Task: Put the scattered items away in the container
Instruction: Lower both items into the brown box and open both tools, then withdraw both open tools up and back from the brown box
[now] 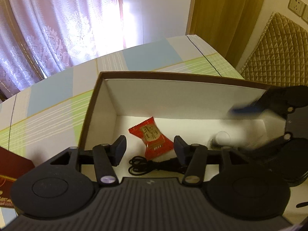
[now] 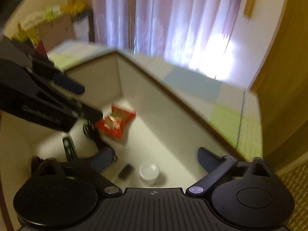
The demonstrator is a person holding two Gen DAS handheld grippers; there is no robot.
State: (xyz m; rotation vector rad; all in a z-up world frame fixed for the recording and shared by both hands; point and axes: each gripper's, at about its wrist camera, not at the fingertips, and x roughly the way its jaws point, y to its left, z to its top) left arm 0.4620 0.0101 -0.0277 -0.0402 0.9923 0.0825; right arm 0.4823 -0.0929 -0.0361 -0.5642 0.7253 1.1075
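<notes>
Two grippers hung over the open box (image 1: 92, 104), a brown-rimmed carton with white inner walls that stood on the counter (image 1: 57, 88) under its pastel checked cloth. The left gripper (image 1: 150, 150) had its fingers (image 1: 120, 150) spread wide and empty. In the left wrist view a red candy packet (image 1: 152, 142) lay on the box floor between the two fingers, slightly beyond their tips and touching neither. A coiled black cord (image 1: 138, 165) lay nearer than the packet, just beside it, partly hidden behind the right-hand finger.

The right gripper (image 2: 156, 158) was also wide open and held nothing, its fingers (image 2: 207, 158) hanging above the near right part of the box. Below and between them, on the box floor, sat a small white round cap-like thing (image 2: 149, 172) and just left of it a small dark block (image 2: 126, 171) (the blur was too strong to say what either one was). Farther off to the left the red packet (image 2: 115, 122) showed again, with the left gripper's (image 2: 82, 100) dark fingers reaching in above it. A striped dark item (image 2: 69, 148) lay at the left wall.

Pink curtains (image 1: 48, 25) hung beyond the counter, and a quilted tan chair back (image 1: 275, 52) stood at the far right.
</notes>
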